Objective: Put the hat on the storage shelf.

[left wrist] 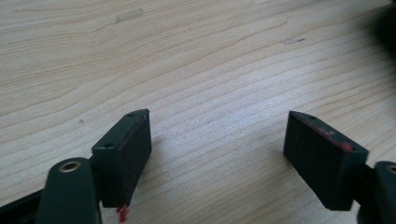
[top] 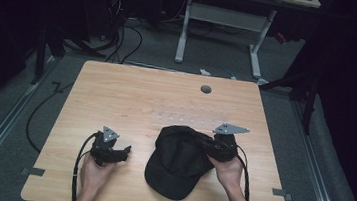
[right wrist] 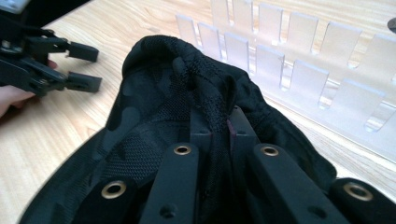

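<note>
A black cap (top: 176, 163) lies on the wooden table (top: 131, 95), near the front, with its brim toward the person. My right gripper (top: 210, 147) holds the cap's right rear; in the right gripper view its jaws (right wrist: 219, 125) are pinched on a fold of the cap's black mesh (right wrist: 154, 116). My left gripper (top: 124, 153) rests on the table left of the cap, apart from it, and points at it. Its jaws (left wrist: 217, 122) stand wide open over bare wood, with nothing between them. The left gripper (right wrist: 77, 67) also appears far off in the right gripper view.
A clear plastic strip with slots (top: 184, 119) lies flat just behind the cap, also seen close by (right wrist: 299, 70). A grey round grommet (top: 206, 89) sits near the table's far edge. Grey tape marks (top: 33, 171) flag the front corners. Cables and a desk frame stand beyond.
</note>
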{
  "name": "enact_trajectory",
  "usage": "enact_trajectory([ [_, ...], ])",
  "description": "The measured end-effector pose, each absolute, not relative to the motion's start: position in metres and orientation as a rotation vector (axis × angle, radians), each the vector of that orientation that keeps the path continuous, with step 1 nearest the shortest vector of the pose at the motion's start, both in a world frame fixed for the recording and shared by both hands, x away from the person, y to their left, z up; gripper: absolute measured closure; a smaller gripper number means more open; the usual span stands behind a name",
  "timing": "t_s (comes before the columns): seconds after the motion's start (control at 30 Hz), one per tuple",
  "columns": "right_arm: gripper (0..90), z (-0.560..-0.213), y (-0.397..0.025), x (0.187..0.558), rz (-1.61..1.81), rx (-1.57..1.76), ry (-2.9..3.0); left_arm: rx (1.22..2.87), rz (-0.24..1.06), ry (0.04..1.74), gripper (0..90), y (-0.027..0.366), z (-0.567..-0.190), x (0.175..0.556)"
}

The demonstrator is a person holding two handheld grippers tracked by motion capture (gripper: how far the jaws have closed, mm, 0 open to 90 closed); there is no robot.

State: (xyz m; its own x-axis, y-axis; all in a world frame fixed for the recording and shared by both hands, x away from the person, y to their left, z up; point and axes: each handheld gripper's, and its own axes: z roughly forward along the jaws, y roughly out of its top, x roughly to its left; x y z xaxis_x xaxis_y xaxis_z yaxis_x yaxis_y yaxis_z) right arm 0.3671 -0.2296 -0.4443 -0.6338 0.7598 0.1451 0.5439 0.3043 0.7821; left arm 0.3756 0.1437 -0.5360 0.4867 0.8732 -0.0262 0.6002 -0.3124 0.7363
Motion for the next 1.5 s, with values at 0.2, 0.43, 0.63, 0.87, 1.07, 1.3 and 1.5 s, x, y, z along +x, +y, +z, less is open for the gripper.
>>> enact_trajectory([
  [0.2, 84.5, -0.436, -0.242, 0.359, 1.289, 1.178, 2.297, 2.041, 0.509, 1.211, 22.8, 0.143, -0.536, 0.376],
  [0.43, 84.5, -0.425, -0.257, 0.349, 1.328, 1.151, 2.248, 2.044, 0.508, 1.206, 21.8, 0.142, -0.536, 0.376],
  [0.63, 84.5, -0.415, -0.261, 0.342, 1.336, 1.111, 2.217, 2.036, 0.433, 1.187, 23.9, 0.145, -0.534, 0.376],
  [0.87, 84.5, -0.405, -0.261, 0.336, 1.331, 1.055, 2.203, 1.986, 0.263, 1.079, 23.0, 0.141, -0.519, 0.369],
  [1.07, 84.5, -0.404, -0.257, 0.336, 1.342, 1.023, 2.205, 1.937, 0.103, 0.954, 20.0, 0.133, -0.501, 0.361],
  [1.3, 84.5, -0.407, -0.25, 0.339, 1.336, 1.004, 2.23, 1.941, -0.003, 0.856, 17.6, 0.117, -0.488, 0.358],
  [1.5, 84.4, -0.406, -0.245, 0.342, 1.364, 0.979, 2.239, 1.959, -0.053, 0.8, 17.0, 0.104, -0.481, 0.36],
])
